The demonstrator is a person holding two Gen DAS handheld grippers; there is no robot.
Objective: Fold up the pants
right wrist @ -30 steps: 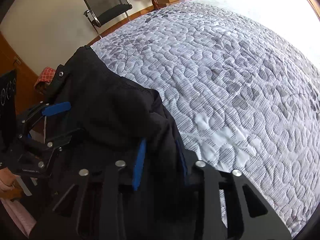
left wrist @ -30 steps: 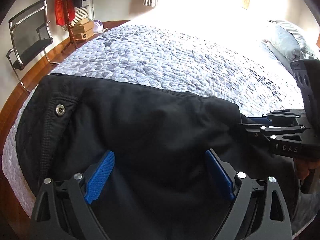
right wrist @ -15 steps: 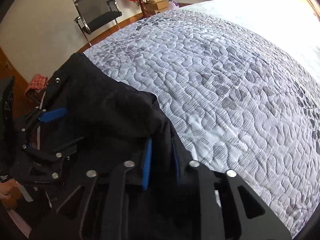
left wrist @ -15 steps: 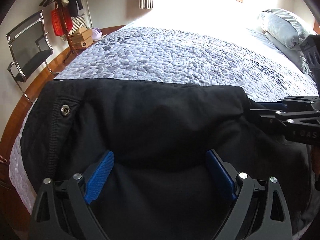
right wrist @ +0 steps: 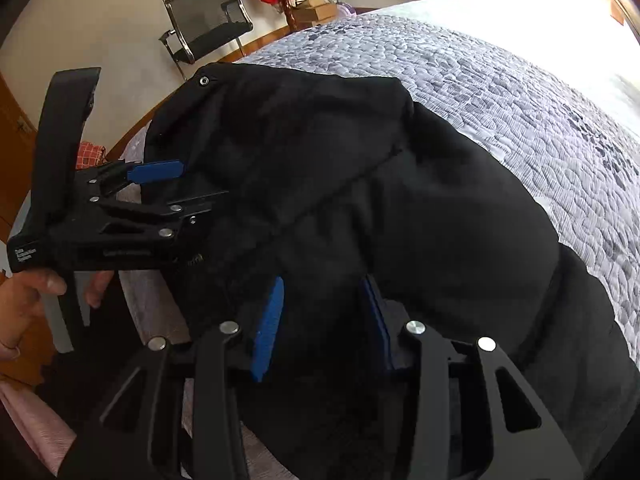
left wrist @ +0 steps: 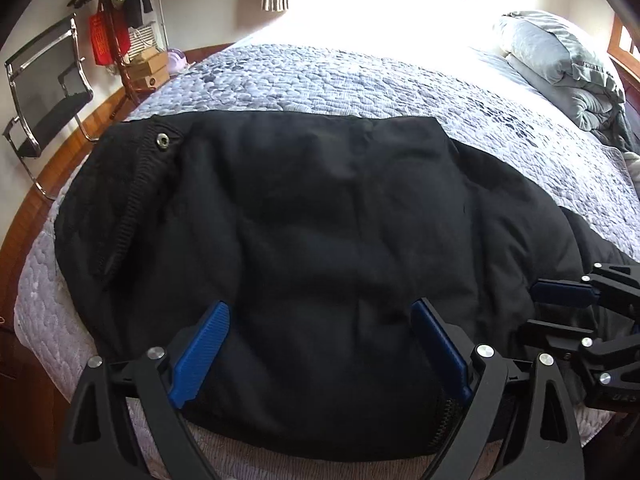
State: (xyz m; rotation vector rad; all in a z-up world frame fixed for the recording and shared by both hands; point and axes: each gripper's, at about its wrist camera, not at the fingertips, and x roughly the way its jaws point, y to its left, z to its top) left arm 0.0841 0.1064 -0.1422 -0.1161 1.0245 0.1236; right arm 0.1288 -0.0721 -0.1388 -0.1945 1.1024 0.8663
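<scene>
The black pants (left wrist: 312, 240) lie folded on the quilted bed, waistband with a metal snap button (left wrist: 163, 140) at the far left. They also fill the right wrist view (right wrist: 400, 208). My left gripper (left wrist: 320, 344) is open, its blue pads wide apart over the near edge of the pants. My right gripper (right wrist: 320, 320) is open, its pads apart with black cloth lying between them. It shows at the right of the left wrist view (left wrist: 568, 308). The left gripper shows at the left of the right wrist view (right wrist: 168, 188).
The grey patterned quilt (left wrist: 360, 80) covers the bed beyond the pants. Grey pillows (left wrist: 560, 60) are piled at the far right. A black chair (left wrist: 44, 92) and a coat stand with boxes (left wrist: 132, 60) stand by the wall at left. The bed's near edge is just below the grippers.
The right gripper has opened and let go of the pants. The folded cloth has dropped flat onto the bed. Both grippers have drawn back toward the near edge.
</scene>
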